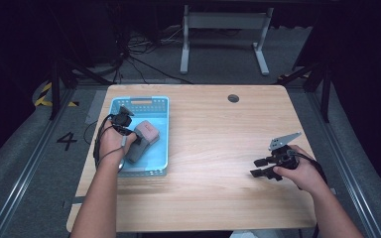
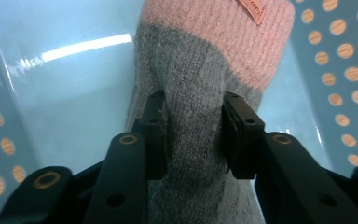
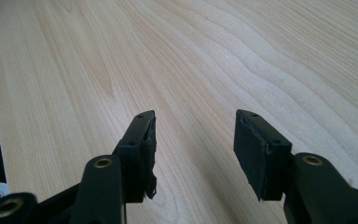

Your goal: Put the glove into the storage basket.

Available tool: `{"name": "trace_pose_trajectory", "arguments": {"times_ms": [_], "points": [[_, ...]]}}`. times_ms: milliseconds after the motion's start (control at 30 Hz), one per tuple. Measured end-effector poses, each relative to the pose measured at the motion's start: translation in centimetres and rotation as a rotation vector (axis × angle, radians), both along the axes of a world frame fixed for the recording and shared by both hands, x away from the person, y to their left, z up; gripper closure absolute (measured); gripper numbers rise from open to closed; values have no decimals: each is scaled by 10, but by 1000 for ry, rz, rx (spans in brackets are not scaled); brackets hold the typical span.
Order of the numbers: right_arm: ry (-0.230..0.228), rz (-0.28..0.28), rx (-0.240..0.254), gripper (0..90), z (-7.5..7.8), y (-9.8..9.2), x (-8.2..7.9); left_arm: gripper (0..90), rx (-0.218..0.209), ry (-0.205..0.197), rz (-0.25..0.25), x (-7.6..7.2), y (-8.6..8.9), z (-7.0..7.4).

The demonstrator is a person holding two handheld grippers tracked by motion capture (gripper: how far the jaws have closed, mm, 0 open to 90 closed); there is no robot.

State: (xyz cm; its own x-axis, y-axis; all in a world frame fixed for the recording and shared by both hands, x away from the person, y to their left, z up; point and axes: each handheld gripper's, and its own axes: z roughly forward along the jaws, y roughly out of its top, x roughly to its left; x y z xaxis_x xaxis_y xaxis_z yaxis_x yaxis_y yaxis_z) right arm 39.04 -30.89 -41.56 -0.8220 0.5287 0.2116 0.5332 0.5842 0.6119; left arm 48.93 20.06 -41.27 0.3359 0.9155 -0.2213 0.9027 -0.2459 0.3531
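Nearest the high camera, two forearms rising from the bottom edge. At right, right gripper (image 1: 262,167) held low over bare table (image 1: 213,148), jaws parted, nothing between them; same in its own view, right gripper (image 3: 193,149) agape above pale wood grain. At left, left gripper (image 1: 129,141) reaching into blue basket (image 1: 141,101) near the table's left edge. Inside the basket, grey knit sock (image 1: 140,144) with pink cuff, lying on the basket floor. From the left gripper view: left gripper (image 2: 193,135) with jaws half spread around the grey part of the sock (image 2: 196,93), both pads against the knit, fabric bulging up between them. Pink cuff beyond the jaws, small tag near its far edge. Perforated basket walls (image 2: 345,70) on either side. Farther off, past the table, dark floor, cables and a grey stand.
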Motion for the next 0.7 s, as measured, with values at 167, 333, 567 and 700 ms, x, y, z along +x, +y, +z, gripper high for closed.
{"name": "trace_pose_trajectory", "arguments": {"times_ms": [167, 333, 567, 700], "points": [[-3, -3, 5, 492, 0, -1, -1, 535, 61, -15, -30, 0, -4, -2], [-4, -6, 6, 491, 1, -1, -1, 461, 85, -32, -41, -2, -8, 1], [-5, -21, 5, 488, 1, -4, -1, 458, 53, -109, -93, -15, -20, 27], [-6, -24, 3, 485, 1, -5, -1, 462, 23, -151, -148, -28, -30, 46]]}}
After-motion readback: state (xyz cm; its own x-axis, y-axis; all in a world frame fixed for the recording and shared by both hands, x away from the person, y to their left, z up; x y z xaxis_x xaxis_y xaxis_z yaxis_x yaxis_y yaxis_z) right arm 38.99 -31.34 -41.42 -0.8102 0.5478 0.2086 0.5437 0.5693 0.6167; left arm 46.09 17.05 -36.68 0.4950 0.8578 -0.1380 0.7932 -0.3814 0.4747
